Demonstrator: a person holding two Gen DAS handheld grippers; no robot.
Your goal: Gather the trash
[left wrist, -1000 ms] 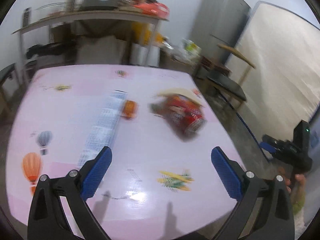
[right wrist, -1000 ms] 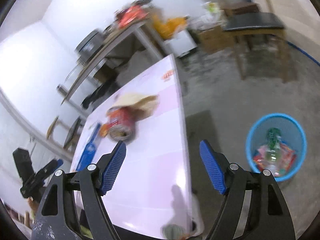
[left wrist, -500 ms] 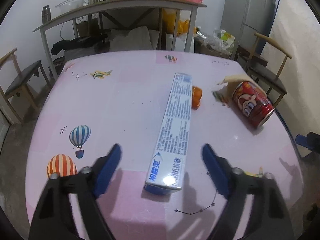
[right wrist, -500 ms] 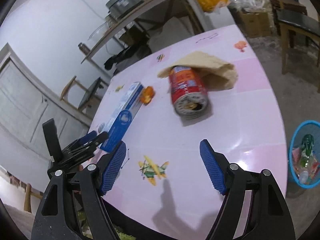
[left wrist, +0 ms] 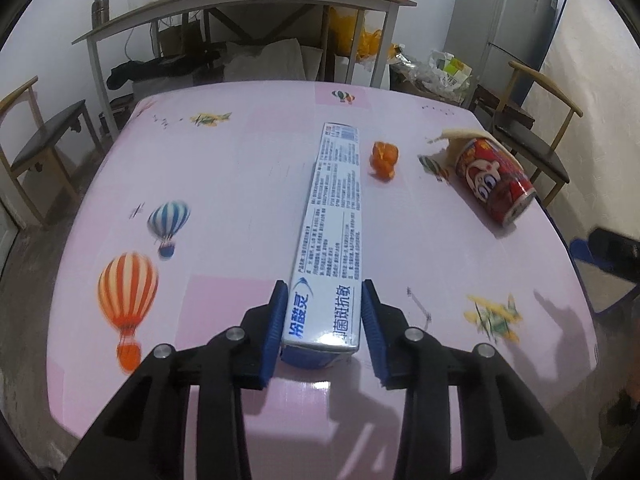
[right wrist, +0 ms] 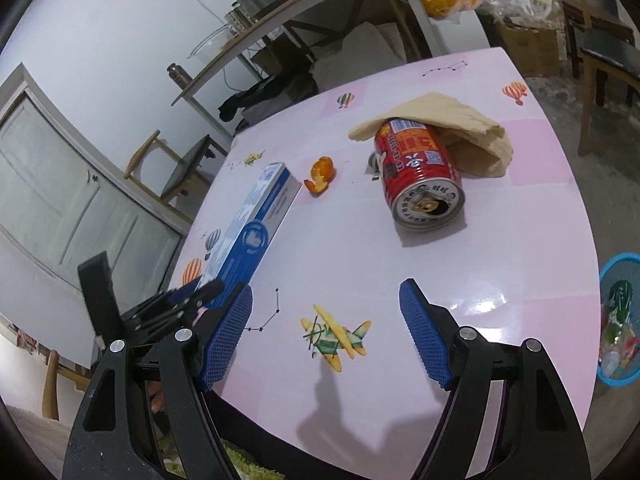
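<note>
Glossy pink table (left wrist: 240, 184) bears a long white-and-blue cardboard toothpaste box (left wrist: 334, 216), its near end between the closing left gripper (left wrist: 324, 312) pads. Red dented can (right wrist: 416, 176) lies sideways; right gripper (right wrist: 326, 340) gapes empty.

The long toothpaste box (left wrist: 334, 236), at the centre of the left wrist view, carries large Chinese characters on its near end, reading roughly 冷酸灵 and 抑菌斑抗敏; the dense small print along its top is too fine to read. The red can (right wrist: 416, 172) bears characters too small to read.
</note>
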